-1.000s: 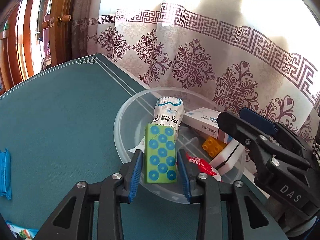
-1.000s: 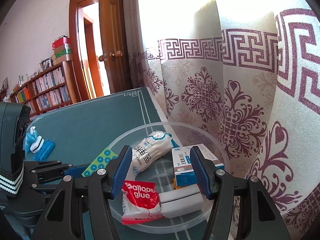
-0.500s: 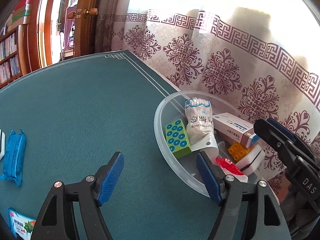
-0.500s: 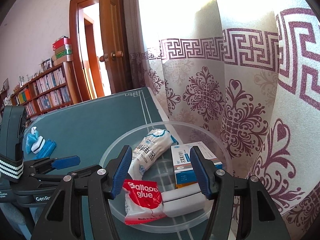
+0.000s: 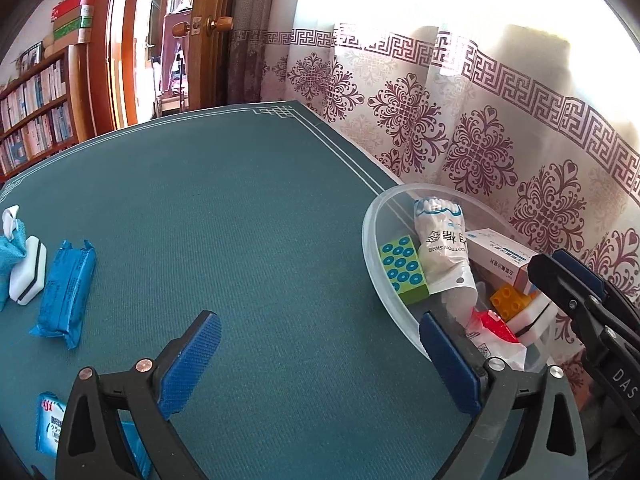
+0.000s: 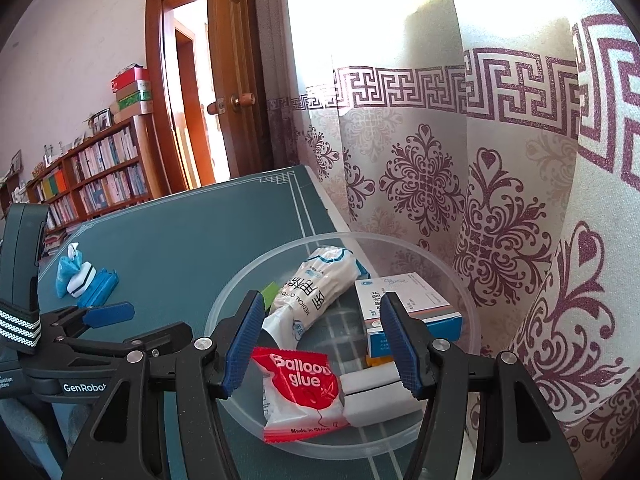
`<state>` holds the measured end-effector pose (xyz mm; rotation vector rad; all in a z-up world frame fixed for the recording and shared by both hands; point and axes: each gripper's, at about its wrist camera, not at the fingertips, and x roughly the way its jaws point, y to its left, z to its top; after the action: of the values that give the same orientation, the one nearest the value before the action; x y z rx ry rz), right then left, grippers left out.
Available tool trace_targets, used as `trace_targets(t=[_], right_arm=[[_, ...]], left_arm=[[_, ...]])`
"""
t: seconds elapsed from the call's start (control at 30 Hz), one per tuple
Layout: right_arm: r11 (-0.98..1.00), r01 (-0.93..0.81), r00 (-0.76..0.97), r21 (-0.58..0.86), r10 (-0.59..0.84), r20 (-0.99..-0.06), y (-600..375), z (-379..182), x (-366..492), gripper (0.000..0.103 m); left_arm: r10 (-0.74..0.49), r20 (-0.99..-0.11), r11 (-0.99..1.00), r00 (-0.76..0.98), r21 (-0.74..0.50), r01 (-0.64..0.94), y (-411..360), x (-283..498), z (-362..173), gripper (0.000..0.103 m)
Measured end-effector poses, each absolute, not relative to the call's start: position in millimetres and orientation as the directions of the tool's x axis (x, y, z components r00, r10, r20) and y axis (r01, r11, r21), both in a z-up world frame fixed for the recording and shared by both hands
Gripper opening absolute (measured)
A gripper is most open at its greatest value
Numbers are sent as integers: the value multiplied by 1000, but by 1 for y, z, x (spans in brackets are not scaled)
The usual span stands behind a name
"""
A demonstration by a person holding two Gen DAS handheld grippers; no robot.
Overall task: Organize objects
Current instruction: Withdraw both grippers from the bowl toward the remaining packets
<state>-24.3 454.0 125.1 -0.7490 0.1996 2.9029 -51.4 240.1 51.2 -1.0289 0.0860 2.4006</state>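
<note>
Your left gripper (image 5: 320,360) is spread wide with nothing between its blue fingers (image 5: 190,364), hovering over bare green worktop (image 5: 240,220); its right-hand finger sits just at the near rim of the clear plastic bowl (image 5: 370,248). Your right gripper (image 6: 320,340) also stands open and empty, fingers (image 6: 244,344) poised above the bowl's near side, with the red balloon glue packet (image 6: 300,388) lying between and below them and a white eraser block (image 6: 380,392) touching the packet's right edge. Inside the bowl, the green dotted block (image 5: 402,270) leans against the left wall, the cotton swab bag (image 5: 442,248) lies beside it, then the blue-and-white medicine box (image 5: 500,256) toward the curtain side, and an orange toy brick (image 5: 508,300) is wedged near the box. The bowl rests at the worktop's far right edge, right against the patterned curtain (image 5: 480,140), so room is tight there. To your left the worktop is wide open up to a blue wrapped pack (image 5: 66,288), a white-and-black eraser (image 5: 28,276) and a light blue packet (image 5: 8,248) clustered together well apart from the bowl, plus a small blue sachet (image 5: 50,420) near the front edge under the left gripper.
</note>
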Motion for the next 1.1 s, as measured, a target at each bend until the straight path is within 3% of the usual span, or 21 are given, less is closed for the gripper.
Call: trace_targets(t=[0.37, 0.67, 1.1], right_arm=[[-994, -70, -865, 80, 20, -501, 427, 120, -23, 62], [-970, 196, -807, 140, -241, -540, 389, 113, -21, 62], [-933, 317, -711, 170, -352, -609, 347, 95, -40, 62]], left_arm=[[390, -702, -893, -595, -132, -430, 211, -57, 50, 102], [367, -694, -911, -620, -134, -389, 187, -61, 57, 102], [311, -678, -941, -666, -122, -315, 140, -68, 65, 102]])
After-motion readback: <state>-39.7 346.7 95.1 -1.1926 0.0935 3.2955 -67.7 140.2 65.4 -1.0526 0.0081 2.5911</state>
